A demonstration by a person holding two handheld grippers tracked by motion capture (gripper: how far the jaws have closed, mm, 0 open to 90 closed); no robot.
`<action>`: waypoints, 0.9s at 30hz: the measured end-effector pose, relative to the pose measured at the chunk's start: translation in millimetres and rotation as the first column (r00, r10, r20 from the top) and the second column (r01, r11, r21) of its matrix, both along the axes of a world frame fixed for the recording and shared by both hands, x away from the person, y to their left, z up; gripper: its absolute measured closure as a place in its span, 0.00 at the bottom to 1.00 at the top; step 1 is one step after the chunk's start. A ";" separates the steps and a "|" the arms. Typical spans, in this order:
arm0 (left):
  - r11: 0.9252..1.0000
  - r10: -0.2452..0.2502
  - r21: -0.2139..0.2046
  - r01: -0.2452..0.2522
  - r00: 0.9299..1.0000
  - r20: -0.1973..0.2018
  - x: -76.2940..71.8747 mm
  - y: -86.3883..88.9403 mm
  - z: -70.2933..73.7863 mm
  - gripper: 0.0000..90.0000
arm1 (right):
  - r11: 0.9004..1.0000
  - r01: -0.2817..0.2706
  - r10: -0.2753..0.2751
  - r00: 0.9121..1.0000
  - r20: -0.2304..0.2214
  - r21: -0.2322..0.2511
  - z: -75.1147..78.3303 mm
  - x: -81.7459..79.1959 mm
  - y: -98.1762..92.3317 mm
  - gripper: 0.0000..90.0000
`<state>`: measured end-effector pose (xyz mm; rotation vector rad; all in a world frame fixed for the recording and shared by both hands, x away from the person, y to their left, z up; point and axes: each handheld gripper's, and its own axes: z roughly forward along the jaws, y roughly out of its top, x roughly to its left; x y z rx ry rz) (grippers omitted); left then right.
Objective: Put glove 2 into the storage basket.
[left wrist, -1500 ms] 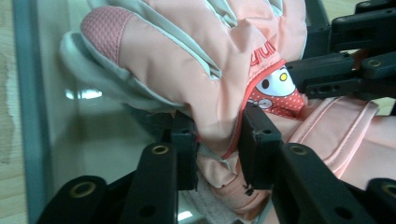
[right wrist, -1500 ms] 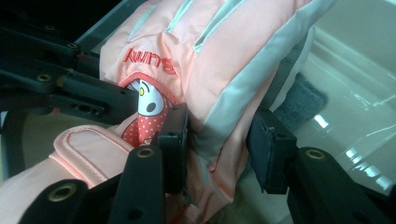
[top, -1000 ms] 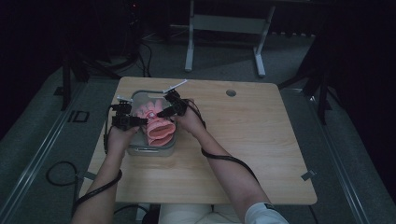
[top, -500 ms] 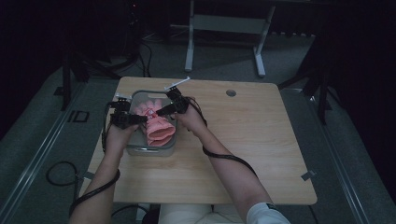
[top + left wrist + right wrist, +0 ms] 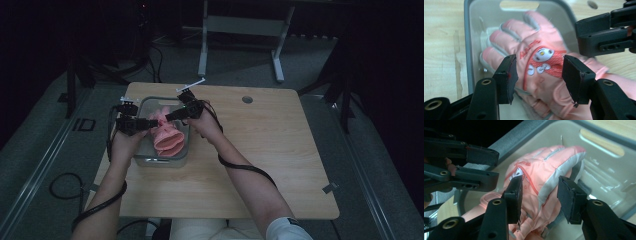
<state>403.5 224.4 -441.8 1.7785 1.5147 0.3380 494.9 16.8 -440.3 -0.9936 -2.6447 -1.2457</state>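
Left gripper view: fingers [image 5: 506,75] half-open, straddling pink glove [image 5: 541,57], just opened.

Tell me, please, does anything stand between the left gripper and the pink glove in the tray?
Nothing visible does. The left gripper is just above the pink glove in the grey tray, with its fingers apart. The right gripper is off to one side.

We hold two black grippers, the left gripper [image 5: 146,124] and the right gripper [image 5: 169,116], each with blocky square-ended jaws, brass-ringed screw holes along the fingers [image 5: 505,77] and a black cable trailing back along our bare forearms, a white short sleeve [image 5: 287,229] showing at the right.
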 end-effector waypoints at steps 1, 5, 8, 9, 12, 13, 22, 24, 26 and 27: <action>1.000 -0.007 -0.002 0.007 1.000 0.014 -3.2 -2.8 4.4 0.50 | 1.000 -0.004 0.004 1.000 0.005 0.018 5.6 -1.7 -3.7 0.60; 0.999 -0.047 0.019 0.046 0.998 0.035 -11.0 -12.5 10.4 0.51 | 1.000 -0.018 0.017 0.999 0.030 0.026 14.5 -6.3 -12.0 0.56; 0.997 -0.064 0.036 0.062 0.997 0.049 -16.5 -21.5 12.9 0.50 | 0.999 -0.020 0.019 0.999 0.046 0.030 18.8 -9.5 -21.9 0.54; 0.997 -0.073 0.035 0.071 0.996 0.054 -17.8 -24.3 13.1 0.50 | 0.999 -0.018 0.016 0.999 0.047 0.033 19.7 -10.2 -25.6 0.54; 0.995 -0.098 0.024 0.096 0.993 0.069 -21.2 -32.1 13.5 0.50 | 1.000 -0.013 0.012 0.998 0.060 0.027 20.9 -12.0 -35.6 0.53; 0.995 -0.098 0.024 0.096 0.993 0.069 -21.2 -32.1 13.5 0.50 | 0.999 -0.015 0.014 0.998 0.062 0.028 20.8 -12.9 -38.8 0.52; 0.983 -0.180 -0.001 0.182 0.977 0.115 -27.9 -59.2 18.8 0.33 | 0.999 -0.006 0.003 0.996 0.090 0.032 17.1 -19.5 -70.3 0.41; 0.982 -0.187 -0.002 0.189 0.974 0.126 -28.8 -63.3 19.7 0.28 | 0.999 -0.012 0.008 0.995 0.095 0.037 16.2 -20.2 -77.4 0.35; 0.982 -0.190 0.001 0.191 0.973 0.130 -29.3 -64.8 20.1 0.19 | 0.999 -0.024 0.020 0.996 0.092 0.043 14.8 -21.6 -84.6 0.31; 0.982 -0.189 0.001 0.191 0.971 0.147 -30.7 -68.2 20.6 0.17 | 0.999 -0.024 0.019 0.995 0.093 0.046 13.9 -22.7 -88.0 0.30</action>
